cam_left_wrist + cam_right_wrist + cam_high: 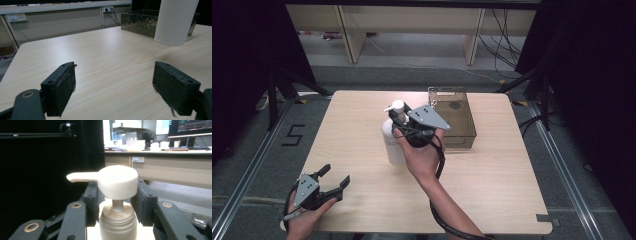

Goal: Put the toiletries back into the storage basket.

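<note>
The right hand-held gripper [117, 207] is clamped on the neck of the pump bottle [393, 142], held just above the bench [492, 190] beside the bin [454, 120]. The rigid plastic is probably slippery; grip below the pump head. The left hand-held gripper [113, 87] is open and empty.

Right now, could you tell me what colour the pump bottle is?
White pump bottle, clearest in the right gripper view.

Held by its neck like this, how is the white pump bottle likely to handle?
The pump bottle is tall and narrow, so probably tips easily when set down. The right gripper clamps the threaded collar under the pump head, so slipping out downward seems unlikely. Its ribbed plastic body looks stiff, hardly fragile.
</note>
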`<state>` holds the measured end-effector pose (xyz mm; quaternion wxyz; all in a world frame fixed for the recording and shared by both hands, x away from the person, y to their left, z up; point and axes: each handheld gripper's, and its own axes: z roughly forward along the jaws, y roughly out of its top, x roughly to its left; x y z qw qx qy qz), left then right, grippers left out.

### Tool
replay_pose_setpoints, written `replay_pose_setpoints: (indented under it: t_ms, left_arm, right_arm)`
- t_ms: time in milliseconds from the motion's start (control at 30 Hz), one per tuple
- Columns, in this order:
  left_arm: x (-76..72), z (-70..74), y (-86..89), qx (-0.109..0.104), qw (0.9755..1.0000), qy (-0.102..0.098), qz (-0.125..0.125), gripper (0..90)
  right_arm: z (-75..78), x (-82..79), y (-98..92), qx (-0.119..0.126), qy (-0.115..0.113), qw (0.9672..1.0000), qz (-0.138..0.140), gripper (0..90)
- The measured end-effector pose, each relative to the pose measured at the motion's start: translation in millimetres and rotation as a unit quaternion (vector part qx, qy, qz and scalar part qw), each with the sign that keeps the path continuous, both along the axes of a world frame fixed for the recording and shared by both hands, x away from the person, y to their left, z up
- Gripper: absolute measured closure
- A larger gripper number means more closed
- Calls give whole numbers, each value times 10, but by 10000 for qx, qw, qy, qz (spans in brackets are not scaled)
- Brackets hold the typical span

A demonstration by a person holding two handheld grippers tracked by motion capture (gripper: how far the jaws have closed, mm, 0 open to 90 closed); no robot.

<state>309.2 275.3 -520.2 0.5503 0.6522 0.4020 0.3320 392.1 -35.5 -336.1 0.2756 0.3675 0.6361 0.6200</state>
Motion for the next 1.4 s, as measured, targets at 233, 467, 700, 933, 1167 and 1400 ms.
replay_pose_setpoints:
  t_ms: [233,467,700,933,1167,1400]
  left_arm:
    - [74,52,-128,-90,9998,-62,-146,176]
    - [120,54,-203,-97,9998,18,-176,170]
    - [178,62,-319,-153,9996,58,-215,168]
    - [203,71,-467,-146,9992,25,-364,179]
    - [200,35,-532,-157,9993,-46,-336,183]
    - [182,34,-522,-97,9996,-47,-274,184]
  right_arm:
    - [15,5,-190,22,-23,9998,-171,606]
    - [37,19,-333,27,-43,9995,-326,607]
    - [59,31,-518,-70,-95,9986,-509,607]
    - [94,33,-669,-95,-118,9977,-664,607]
    - [137,31,-838,-32,-134,9965,-828,607]
    - [175,34,-958,-26,-132,9950,-991,607]
